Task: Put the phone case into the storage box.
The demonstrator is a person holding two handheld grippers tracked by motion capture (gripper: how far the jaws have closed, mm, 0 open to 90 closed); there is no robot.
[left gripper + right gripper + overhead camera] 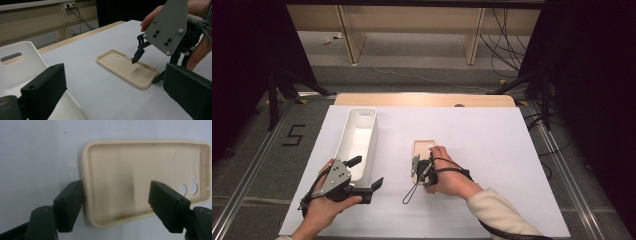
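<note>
Right hand-held gripper (116, 206) straddles the near end of the case (140, 180): one jaw outside the short end wall, the other over the hollow interior, pads not yet pressing, nothing held. Case lies open side up on the desk (492, 150), mid-sheet, long axis running away from the person, camera holes at the far end. Right hand nearer by far. Left hand-held gripper (367, 172) wide open, empty, beside the white bin (357, 137), well apart.

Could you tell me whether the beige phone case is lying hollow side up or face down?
Hollow side up: the phone case shows its raised rim and inner face, flat on the white table.
</note>
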